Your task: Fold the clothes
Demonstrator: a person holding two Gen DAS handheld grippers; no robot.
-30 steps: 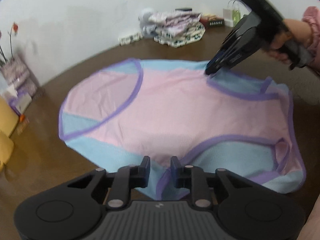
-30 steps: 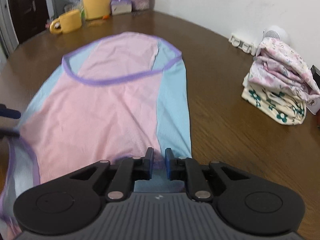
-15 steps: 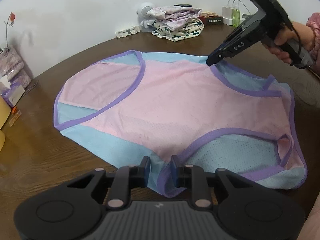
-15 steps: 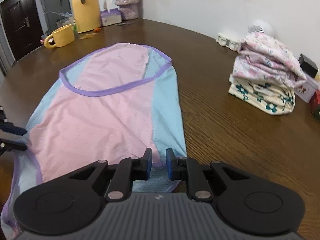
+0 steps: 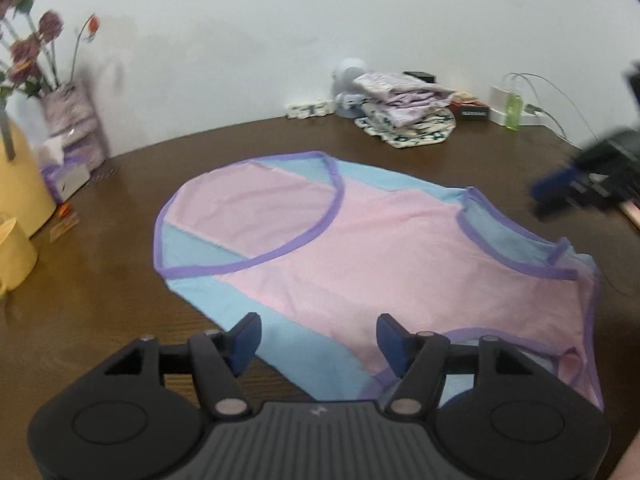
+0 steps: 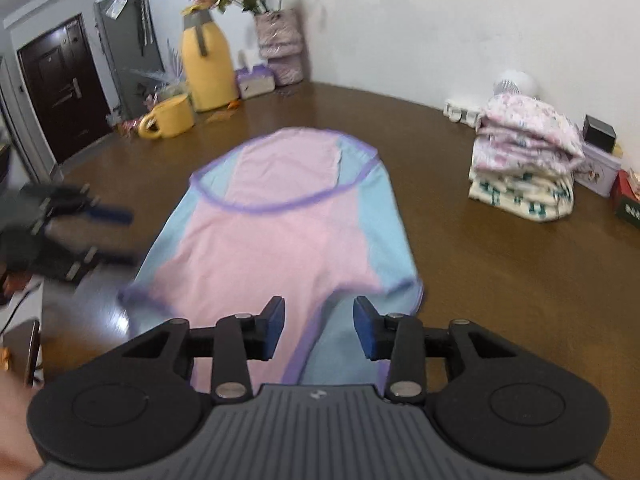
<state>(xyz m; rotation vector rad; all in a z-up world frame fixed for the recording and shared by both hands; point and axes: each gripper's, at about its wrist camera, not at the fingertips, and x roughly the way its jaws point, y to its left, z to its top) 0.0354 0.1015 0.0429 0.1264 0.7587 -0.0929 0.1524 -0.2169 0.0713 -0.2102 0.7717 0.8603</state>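
the left gripper (image 5: 318, 338) hung over the near edge of the garment with its jaws opening, nothing pinched between the pads. the right gripper (image 6: 319, 328) likewise had its jaws opening above the fabric, gripping nothing. the brown wooden table (image 5: 120, 300) bore the pink and blue sleeveless top (image 5: 360, 248), spread flat with purple trim. a stack of folded clothes (image 6: 524, 172) sat near the wall, well apart from a yellow mug (image 6: 170, 118).

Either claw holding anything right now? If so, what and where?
Nothing held. The left claw and right claw are both opening, pads clear of the pink and blue garment, which lies flat on the table.
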